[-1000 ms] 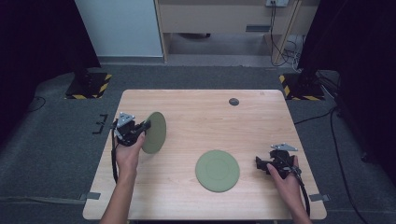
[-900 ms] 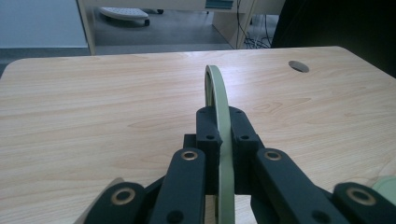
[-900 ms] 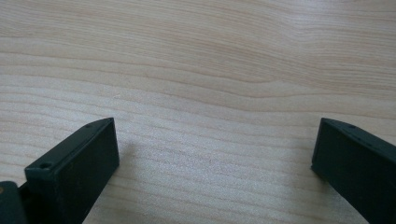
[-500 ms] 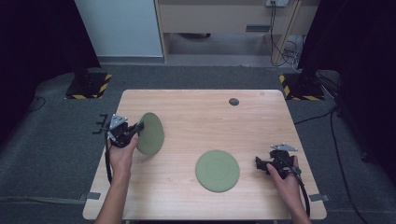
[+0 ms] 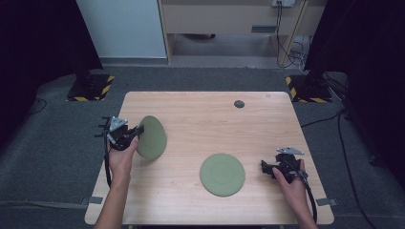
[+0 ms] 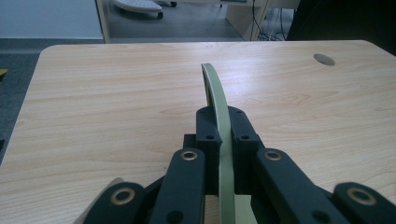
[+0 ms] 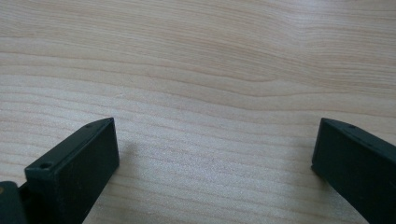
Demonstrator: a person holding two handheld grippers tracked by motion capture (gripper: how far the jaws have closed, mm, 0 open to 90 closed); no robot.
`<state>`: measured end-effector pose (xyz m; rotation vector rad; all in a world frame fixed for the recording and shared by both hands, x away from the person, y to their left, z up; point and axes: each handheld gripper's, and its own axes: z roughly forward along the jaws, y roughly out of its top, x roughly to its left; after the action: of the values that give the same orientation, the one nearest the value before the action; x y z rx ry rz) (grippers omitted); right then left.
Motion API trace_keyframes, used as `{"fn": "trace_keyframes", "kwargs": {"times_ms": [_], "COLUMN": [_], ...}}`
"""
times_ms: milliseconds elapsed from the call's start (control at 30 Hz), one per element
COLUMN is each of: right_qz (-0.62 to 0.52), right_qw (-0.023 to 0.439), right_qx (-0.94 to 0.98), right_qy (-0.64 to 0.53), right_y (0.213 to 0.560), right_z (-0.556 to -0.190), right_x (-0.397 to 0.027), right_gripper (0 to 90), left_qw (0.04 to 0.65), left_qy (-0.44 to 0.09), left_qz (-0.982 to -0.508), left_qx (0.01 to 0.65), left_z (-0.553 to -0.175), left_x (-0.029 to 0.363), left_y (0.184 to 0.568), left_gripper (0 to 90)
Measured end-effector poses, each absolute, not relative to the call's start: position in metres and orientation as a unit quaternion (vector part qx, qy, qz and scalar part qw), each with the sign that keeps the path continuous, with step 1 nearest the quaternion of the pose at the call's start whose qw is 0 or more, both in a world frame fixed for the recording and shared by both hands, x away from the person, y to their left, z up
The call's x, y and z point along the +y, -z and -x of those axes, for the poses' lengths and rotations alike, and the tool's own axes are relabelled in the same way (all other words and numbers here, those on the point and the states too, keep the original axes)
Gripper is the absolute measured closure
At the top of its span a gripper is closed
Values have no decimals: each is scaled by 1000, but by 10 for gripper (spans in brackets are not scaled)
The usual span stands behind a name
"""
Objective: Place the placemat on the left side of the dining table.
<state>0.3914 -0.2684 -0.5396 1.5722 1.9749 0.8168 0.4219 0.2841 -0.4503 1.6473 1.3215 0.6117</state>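
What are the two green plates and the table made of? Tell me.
Held plate: likely matte plastic or melamine, with a thin, even, dull rim clamped in the left gripper. Flat plate: the same flat sage green, no shine. Table: light wood or wood-look laminate, with visible grain lines and a satin finish.

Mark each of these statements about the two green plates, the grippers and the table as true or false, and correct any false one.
1. The left gripper is shut on a green plate, held on edge above the table. True.
2. The right gripper grips the second green plate. False: its jaws stand wide apart over bare wood, with nothing between them.
3. The second green plate lies flat on the table, between the two hands. True.
4. The two plates are stacked one on the other. False: they are apart, one held up, one lying flat.
5. A small dark round disc sits near the table's far edge. True.
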Motion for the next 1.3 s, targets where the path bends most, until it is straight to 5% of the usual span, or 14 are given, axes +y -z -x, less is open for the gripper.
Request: {"fn": "trace_keyframes", "kwargs": {"times_ms": [1300], "right_qz": [-574], "right_qw": [242], "right_qx": [723], "right_qy": [-299], "right_y": [540], "right_z": [-391], "right_x": [-268], "right_gripper": [9], "left_qw": [399], "left_qy": [-255], "left_qz": [-683], "left_qx": [557], "left_z": [-423], "left_x": [305], "left_y": [465], "left_gripper": [828]}}
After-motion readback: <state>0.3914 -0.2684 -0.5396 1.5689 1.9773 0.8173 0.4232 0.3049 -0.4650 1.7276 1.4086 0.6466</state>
